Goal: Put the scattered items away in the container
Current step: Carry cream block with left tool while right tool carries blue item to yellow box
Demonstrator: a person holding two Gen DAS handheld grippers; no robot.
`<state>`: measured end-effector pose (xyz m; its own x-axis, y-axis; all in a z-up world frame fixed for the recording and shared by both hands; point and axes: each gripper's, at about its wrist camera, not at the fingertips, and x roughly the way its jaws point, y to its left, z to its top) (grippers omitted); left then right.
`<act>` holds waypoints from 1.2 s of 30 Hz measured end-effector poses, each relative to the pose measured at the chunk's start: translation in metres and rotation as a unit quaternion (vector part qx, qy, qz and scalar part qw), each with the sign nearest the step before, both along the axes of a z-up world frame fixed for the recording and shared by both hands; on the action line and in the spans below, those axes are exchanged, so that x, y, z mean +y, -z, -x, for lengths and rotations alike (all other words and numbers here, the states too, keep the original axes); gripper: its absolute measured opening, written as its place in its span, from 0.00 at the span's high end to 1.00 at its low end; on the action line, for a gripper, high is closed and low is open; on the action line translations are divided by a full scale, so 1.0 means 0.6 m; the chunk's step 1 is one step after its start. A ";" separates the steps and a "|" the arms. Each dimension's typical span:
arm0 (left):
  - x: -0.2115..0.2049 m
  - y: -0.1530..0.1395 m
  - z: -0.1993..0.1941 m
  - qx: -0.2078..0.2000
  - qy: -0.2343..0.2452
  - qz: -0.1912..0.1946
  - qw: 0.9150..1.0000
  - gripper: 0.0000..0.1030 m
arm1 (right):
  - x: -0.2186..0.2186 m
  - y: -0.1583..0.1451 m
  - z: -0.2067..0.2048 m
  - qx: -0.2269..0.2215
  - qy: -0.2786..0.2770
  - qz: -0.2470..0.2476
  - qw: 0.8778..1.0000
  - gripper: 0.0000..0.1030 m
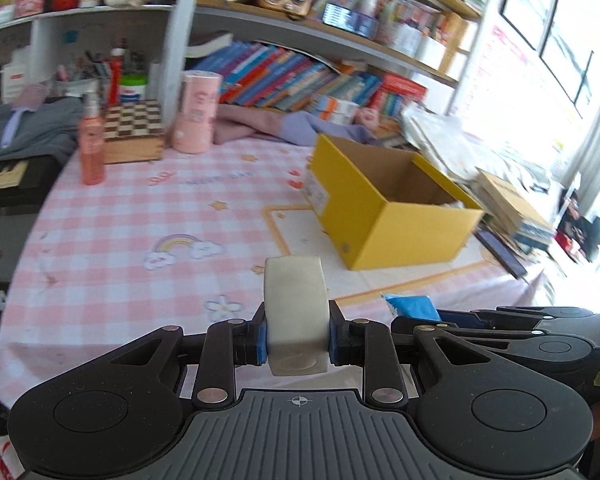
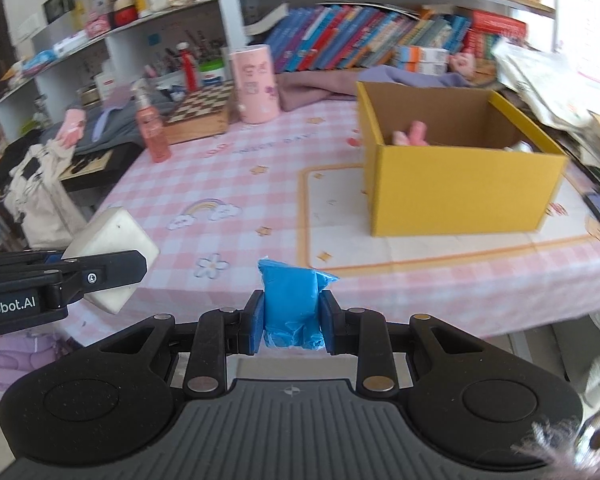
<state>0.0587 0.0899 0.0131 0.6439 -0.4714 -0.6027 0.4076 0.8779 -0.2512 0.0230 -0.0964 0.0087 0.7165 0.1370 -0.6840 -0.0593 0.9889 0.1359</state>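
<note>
My left gripper [image 1: 297,336] clamps a white block [image 1: 294,300], my right gripper [image 2: 292,322] a blue packet [image 2: 290,304]; yellow box [image 2: 460,196] far right (release only above its opening).

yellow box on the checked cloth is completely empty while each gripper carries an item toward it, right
Not quite. The yellow box is not empty: the right wrist view shows a pink item already inside. The rest holds: the left gripper carries a white block, the right gripper a blue packet.
</note>
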 end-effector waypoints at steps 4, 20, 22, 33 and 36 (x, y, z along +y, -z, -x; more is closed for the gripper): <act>-0.025 0.002 0.001 0.003 0.029 0.000 1.000 0.76 | -0.022 0.002 0.018 0.005 0.026 0.000 1.000 0.74; -0.120 0.003 0.009 0.003 0.114 -0.002 0.993 0.76 | -0.102 0.004 0.074 0.008 0.106 0.000 0.994 0.74; -0.128 0.001 0.009 0.001 0.119 -0.003 0.993 0.76 | -0.111 0.003 0.075 0.008 0.111 -0.002 0.994 0.74; -0.171 -0.002 -0.003 -0.003 0.138 -0.007 0.990 0.76 | -0.148 0.001 0.070 0.006 0.128 -0.004 0.992 0.74; -0.185 -0.002 -0.008 -0.002 0.144 -0.008 0.990 0.76 | -0.159 0.002 0.067 0.007 0.132 -0.005 0.991 0.74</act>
